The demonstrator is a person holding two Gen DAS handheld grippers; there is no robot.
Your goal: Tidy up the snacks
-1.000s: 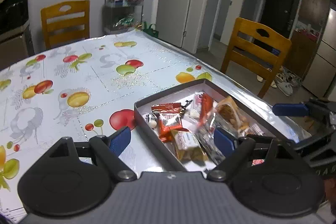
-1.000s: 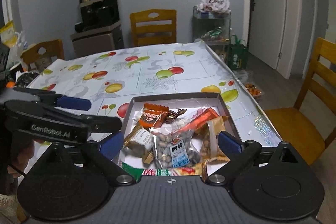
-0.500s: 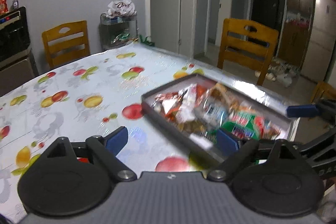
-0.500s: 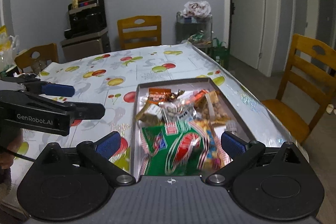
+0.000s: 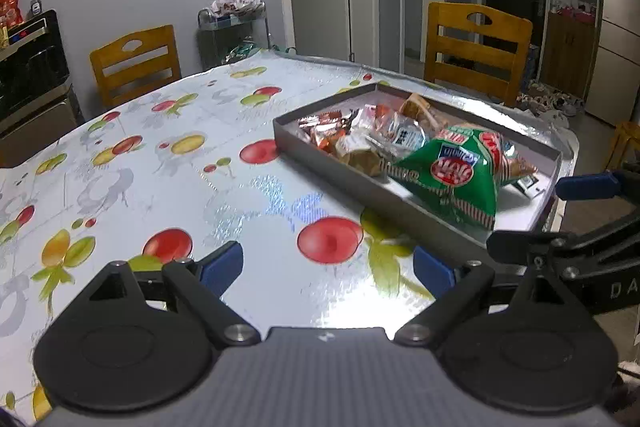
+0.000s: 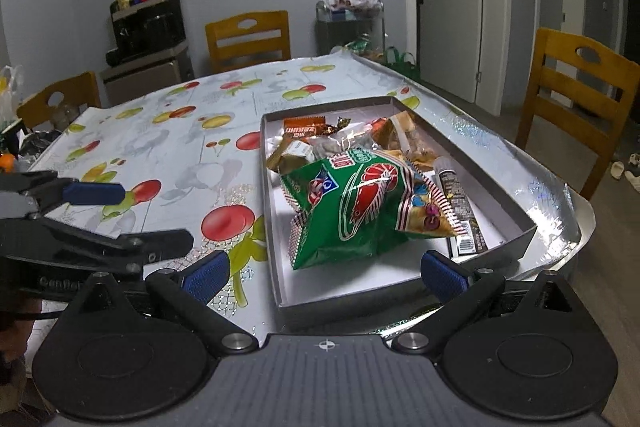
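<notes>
A green shrimp-chip bag (image 6: 352, 211) tops mixed snack packets (image 6: 320, 143) inside a shallow grey box (image 6: 496, 183); both grippers' jaws, left (image 5: 328, 267) and right (image 6: 326, 271), gape released.

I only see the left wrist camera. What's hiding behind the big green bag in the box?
Observer: A dark tube lies along the right wall of the box, beside the green bag.
Operator: What's drawn on the bag's other side?
Observer: A red shrimp.
Operator: Is the right gripper holding anything?
Observer: No. The right gripper is open and grips nothing.
</notes>
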